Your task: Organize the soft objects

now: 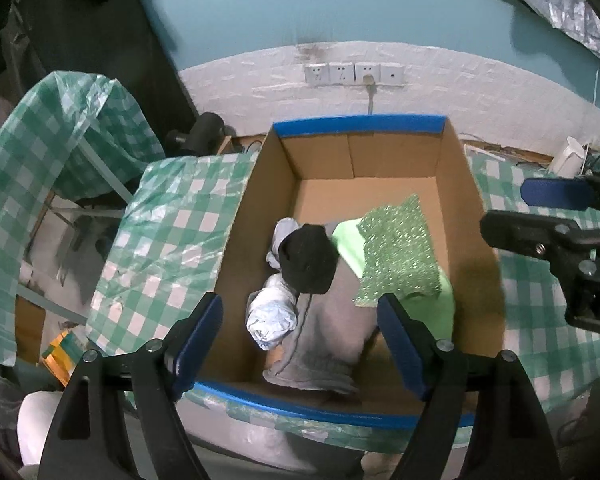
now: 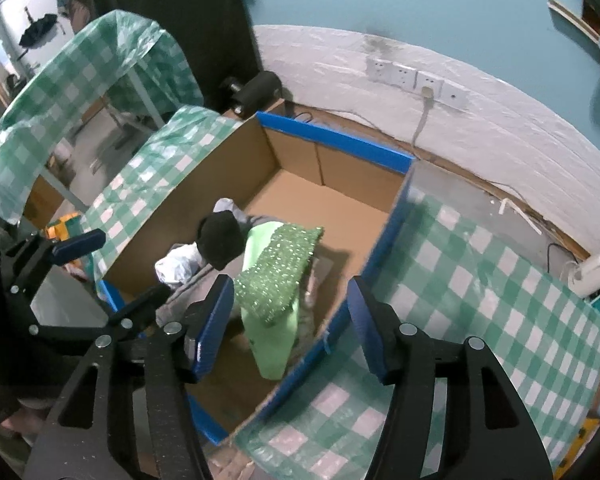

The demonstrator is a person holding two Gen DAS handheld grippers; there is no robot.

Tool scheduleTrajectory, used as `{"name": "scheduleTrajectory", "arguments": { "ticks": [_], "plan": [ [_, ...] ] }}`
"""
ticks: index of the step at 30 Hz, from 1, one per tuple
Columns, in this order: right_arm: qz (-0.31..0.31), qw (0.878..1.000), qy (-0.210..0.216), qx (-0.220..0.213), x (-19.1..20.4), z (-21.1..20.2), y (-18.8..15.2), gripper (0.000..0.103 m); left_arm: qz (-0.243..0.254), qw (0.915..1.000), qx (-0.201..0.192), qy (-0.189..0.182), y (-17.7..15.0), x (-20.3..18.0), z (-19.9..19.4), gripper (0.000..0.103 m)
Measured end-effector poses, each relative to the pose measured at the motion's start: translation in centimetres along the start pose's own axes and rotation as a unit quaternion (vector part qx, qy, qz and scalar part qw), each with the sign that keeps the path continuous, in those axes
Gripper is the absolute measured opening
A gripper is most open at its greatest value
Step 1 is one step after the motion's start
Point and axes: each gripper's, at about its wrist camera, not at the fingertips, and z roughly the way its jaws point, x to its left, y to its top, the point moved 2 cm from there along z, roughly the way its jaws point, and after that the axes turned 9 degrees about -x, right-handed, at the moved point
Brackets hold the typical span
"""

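Cardboard box (image 1: 256, 184) on the checked worktop (image 1: 160, 220), holding the soft things: a grey cloth (image 1: 332, 320) with a black sock (image 1: 308, 258), a pale crumpled bundle (image 1: 272, 316) and a green cloth (image 1: 400, 248) lying on it. Left gripper (image 1: 300, 344) and right gripper (image 2: 290, 320) hover above with fingers spread, grasping nothing. All pieces look light, limp and unbreakable; a pinch on a raised fold or free edge should hold best.

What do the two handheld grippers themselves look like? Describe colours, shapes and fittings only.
Both the left gripper and the right gripper have black angular plastic frames, joined by round silver bolts. Each carries two flat fingers faced with blue pads. No cables or markings show.
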Motion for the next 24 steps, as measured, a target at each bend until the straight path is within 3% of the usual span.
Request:
{"name": "scheduleTrajectory", "arguments": {
  "ticks": [10,18,24],
  "plan": [
    [0.023,0.999,-0.026,-0.022,-2.5,-4.5,-1.7,0.063,0.022,0.9993,-0.031,-0.007,1.2,-2.7,-3.2,0.088],
    [0.043,0.997,-0.039,-0.046,-4.6,-7.2,-2.6,0.063,0.027,0.9973,-0.066,-0.017,1.8,-4.4,-5.6,0.101],
    [0.053,0.996,-0.045,-0.056,-5.7,-7.9,-2.9,0.063,0.032,0.9960,-0.081,-0.020,2.1,-5.4,-6.3,0.102]
  ]
}}
